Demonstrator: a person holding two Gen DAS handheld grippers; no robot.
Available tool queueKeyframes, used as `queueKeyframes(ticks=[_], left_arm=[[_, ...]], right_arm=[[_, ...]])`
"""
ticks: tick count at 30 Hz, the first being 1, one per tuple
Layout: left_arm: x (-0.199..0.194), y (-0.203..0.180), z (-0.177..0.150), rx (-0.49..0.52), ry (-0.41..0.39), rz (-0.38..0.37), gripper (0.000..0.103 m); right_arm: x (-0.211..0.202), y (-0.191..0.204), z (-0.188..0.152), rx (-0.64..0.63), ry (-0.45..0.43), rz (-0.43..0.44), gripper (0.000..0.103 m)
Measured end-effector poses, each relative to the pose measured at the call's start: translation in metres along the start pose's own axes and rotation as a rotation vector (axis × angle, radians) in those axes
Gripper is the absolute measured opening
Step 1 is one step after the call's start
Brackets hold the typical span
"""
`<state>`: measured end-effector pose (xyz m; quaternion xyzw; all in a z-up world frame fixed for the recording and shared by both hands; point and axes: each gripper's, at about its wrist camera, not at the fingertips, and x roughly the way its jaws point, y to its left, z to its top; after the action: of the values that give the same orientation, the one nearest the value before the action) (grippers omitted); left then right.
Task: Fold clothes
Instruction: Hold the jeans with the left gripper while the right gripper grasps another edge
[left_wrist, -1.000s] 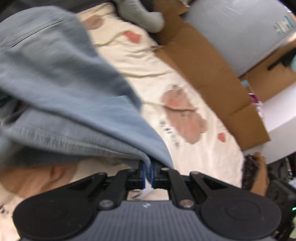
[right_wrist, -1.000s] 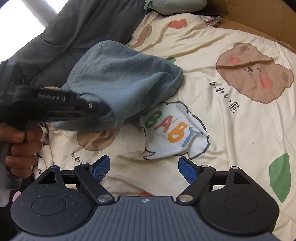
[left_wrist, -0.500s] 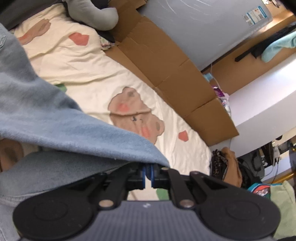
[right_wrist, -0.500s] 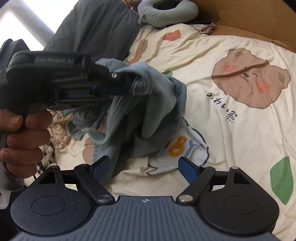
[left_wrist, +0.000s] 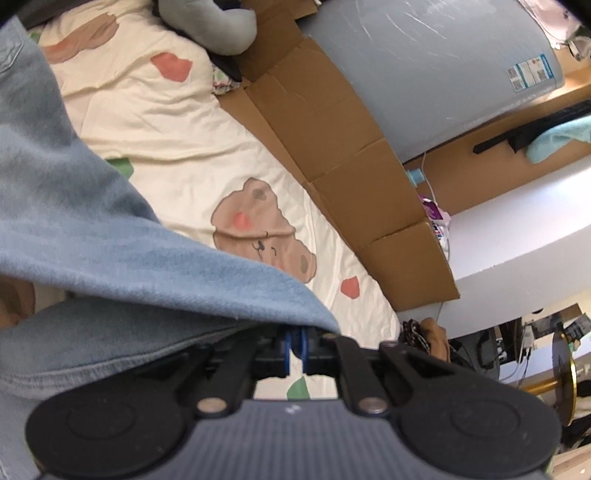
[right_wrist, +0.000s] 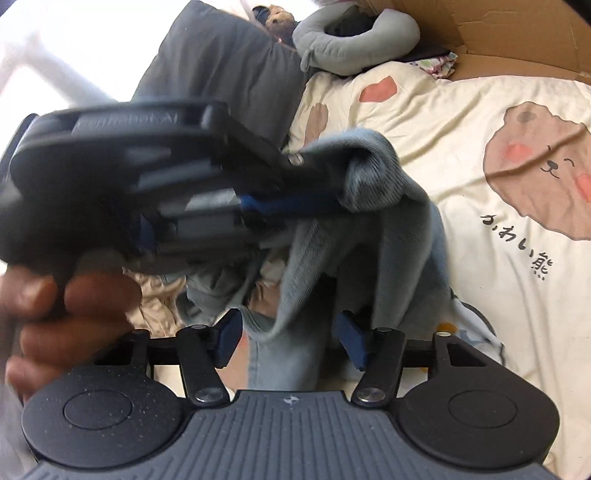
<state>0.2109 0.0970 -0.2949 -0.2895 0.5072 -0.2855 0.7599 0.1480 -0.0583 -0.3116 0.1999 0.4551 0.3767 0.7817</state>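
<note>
A light blue-grey garment (left_wrist: 92, 221) hangs from my left gripper (left_wrist: 295, 343), whose blue pads are shut on its edge. In the right wrist view, a hand (right_wrist: 74, 306) holds that left gripper (right_wrist: 340, 199) close in front, above the bed, with the garment (right_wrist: 373, 177) bunched at its tips and drooping down. My right gripper (right_wrist: 290, 339) sits just below. Its jaws are closing, and a hanging fold of the garment passes between its pads (right_wrist: 229, 338). A small gap still shows on each side of the fold.
The cream bedsheet (right_wrist: 461, 122) carries bear prints. A grey neck pillow (right_wrist: 354, 44) and a dark grey pillow (right_wrist: 221, 66) lie at the head. Brown cardboard (left_wrist: 351, 155) lines the far side of the bed, and a white ledge (left_wrist: 517, 240) runs beyond it.
The left gripper has lifted the garment off the bed and brought it close to the right gripper. The right jaws have narrowed around the hanging fold.
</note>
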Motion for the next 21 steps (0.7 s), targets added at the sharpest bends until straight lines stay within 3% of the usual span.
queueKeyframes(ticks=[5,10,13,15,17,21], left_arm=[[0.0,0.001,-0.001,-0.02,0.001,-0.007,0.005],[-0.002,0.004,-0.002,-0.037,0.004,-0.017,0.005],[-0.002,0.004,-0.002,-0.04,0.004,-0.018,0.005],[-0.002,0.004,-0.002,-0.045,0.003,-0.019,0.005],[-0.003,0.004,-0.002,-0.047,0.002,-0.021,0.005],[-0.003,0.004,-0.003,-0.033,0.007,-0.014,0.005]], right_arm=[[0.018,-0.003,-0.001,0.021,-0.015,0.005,0.058],[0.036,0.001,-0.001,0.032,-0.025,0.022,0.05],[0.042,-0.003,0.002,0.08,-0.032,0.004,0.031],[0.043,-0.006,0.005,0.093,-0.039,0.001,0.012],[0.044,-0.009,0.007,0.106,-0.045,-0.001,0.003],[0.033,-0.02,0.002,0.146,-0.011,-0.02,0.002]])
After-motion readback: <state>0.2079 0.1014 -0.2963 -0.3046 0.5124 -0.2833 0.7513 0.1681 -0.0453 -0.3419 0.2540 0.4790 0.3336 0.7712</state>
